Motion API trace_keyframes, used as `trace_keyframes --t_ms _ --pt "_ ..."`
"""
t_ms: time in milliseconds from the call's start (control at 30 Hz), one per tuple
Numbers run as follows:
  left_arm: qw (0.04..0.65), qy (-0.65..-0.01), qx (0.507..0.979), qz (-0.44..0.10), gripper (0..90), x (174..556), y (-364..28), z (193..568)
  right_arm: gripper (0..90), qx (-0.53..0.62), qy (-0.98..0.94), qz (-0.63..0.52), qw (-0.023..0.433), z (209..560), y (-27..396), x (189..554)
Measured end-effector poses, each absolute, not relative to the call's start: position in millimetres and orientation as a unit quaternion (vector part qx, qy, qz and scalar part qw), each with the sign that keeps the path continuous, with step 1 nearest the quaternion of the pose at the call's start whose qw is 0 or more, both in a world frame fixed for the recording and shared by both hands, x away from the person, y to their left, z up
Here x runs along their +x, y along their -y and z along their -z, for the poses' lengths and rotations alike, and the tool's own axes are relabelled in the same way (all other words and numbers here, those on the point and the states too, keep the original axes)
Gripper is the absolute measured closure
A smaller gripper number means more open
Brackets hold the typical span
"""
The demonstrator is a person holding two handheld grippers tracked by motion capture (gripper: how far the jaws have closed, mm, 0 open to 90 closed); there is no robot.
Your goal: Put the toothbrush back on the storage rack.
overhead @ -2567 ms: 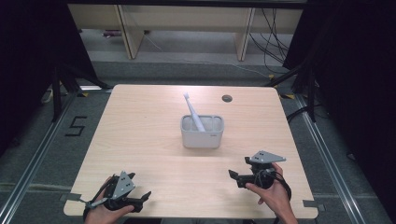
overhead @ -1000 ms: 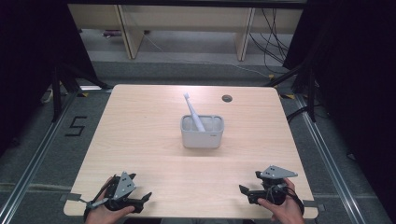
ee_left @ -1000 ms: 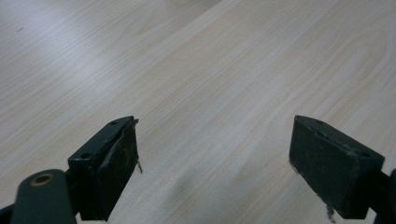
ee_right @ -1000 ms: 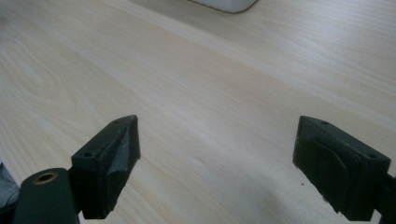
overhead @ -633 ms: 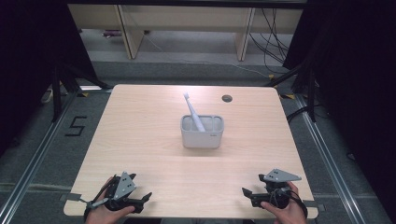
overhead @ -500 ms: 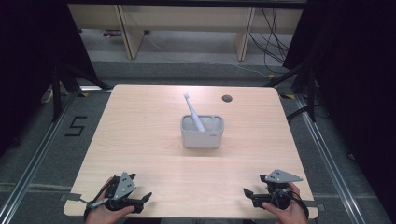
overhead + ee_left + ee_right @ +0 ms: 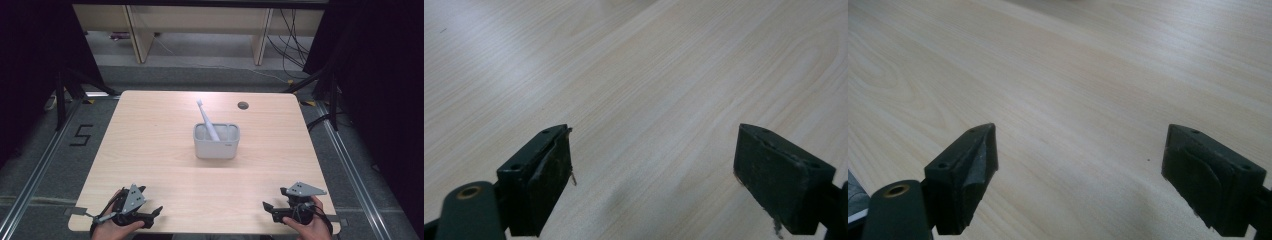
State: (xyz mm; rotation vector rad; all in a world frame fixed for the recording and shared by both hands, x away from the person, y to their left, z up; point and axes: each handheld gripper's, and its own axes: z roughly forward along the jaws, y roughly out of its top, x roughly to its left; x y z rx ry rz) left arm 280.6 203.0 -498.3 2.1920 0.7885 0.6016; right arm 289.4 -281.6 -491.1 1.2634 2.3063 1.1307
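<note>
A white rectangular holder [image 7: 216, 141] stands near the middle of the light wooden table [image 7: 150, 145]. A white toothbrush [image 7: 207, 120] leans in it, head up and tilted to the far left. My left gripper [image 7: 152, 212] rests at the table's near left corner, open, with bare wood between its jaws [image 7: 651, 165]. My right gripper [image 7: 269, 210] sits at the near right corner, also open over bare wood [image 7: 1078, 165]. Both are held by hands at the table's front edge, far from the holder.
A small dark round hole [image 7: 243, 105] marks the table's far right part. Beyond the table stand wooden shelf legs [image 7: 135, 35] and loose cables [image 7: 290, 45] on the floor. A "5" mark [image 7: 81, 135] lies on the floor at the left.
My right gripper has drawn back from the table's middle right toward the near right corner. The left gripper, holder and toothbrush have stayed put.
</note>
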Motion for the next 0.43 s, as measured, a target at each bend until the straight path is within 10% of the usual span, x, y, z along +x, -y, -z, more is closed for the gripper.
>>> trace_keyframes --t_ms 433 --pt "0.357 -0.305 0.852 -0.233 15.1 280.6 -204.3 497.9 15.8 0.44 -0.798 -0.389 0.133 491.6 283.0 290.3"
